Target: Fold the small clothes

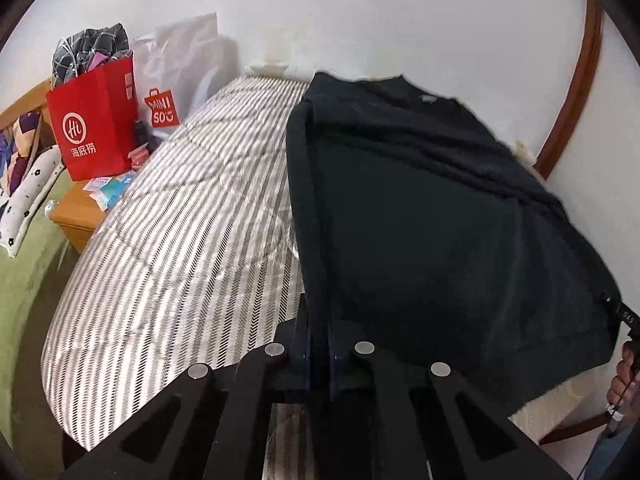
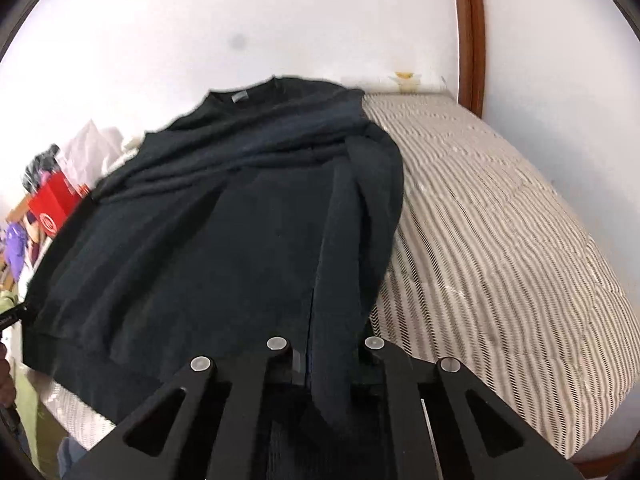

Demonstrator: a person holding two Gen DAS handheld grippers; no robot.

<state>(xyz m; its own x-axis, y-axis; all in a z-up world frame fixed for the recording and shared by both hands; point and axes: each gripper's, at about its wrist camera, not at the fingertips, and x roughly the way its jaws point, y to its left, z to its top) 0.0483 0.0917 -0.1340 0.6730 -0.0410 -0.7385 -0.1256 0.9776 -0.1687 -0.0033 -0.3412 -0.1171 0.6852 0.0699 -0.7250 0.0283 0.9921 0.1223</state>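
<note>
A black sweater (image 1: 420, 208) lies on the striped bed cover (image 1: 180, 240), collar toward the wall and sleeves folded across its body. My left gripper (image 1: 318, 320) is shut on the hem's left corner, with dark cloth pinched between the jaws. In the right wrist view the same sweater (image 2: 208, 240) fills the middle, and my right gripper (image 2: 310, 344) is shut on the hem's right corner, a fold of cloth running up from its jaws. The hem stretches between the two grippers near the bed's front edge.
A red paper bag (image 1: 96, 128) and a white bag stand on a wooden nightstand (image 1: 80, 216) left of the bed. A green blanket (image 1: 24, 280) lies lower left. A brown wooden frame (image 2: 468, 40) runs up the white wall. A person's hand (image 1: 624, 380) shows at the right edge.
</note>
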